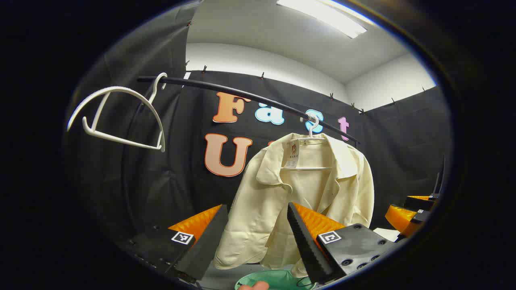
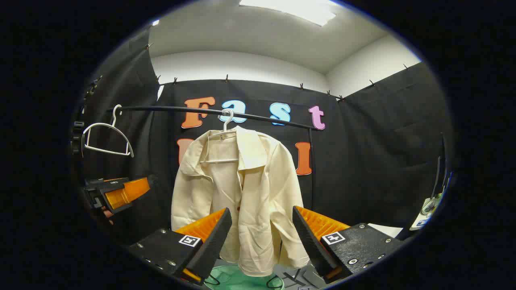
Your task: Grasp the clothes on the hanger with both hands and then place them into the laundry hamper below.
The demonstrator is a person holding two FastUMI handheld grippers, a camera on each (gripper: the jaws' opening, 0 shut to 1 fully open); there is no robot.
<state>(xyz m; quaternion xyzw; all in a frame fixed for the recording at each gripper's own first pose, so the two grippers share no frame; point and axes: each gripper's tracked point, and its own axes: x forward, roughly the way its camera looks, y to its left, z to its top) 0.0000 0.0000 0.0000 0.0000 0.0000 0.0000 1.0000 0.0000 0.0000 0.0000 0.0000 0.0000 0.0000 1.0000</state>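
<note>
Cream shirt [image 2: 238,193] is hanging lengthwise from its hanger [image 2: 223,135] on the rail, straight ahead of the left gripper [image 1: 256,237] and right gripper [image 2: 262,237], both gaping and holding nothing (neither noticeably nearer), green hamper [image 2: 234,280] sitting directly beneath.

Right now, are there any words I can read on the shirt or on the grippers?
Paper tag at the shirt's collar: print too small to read.
Square markers on the left gripper and right gripper: patterns only, no words.
</note>
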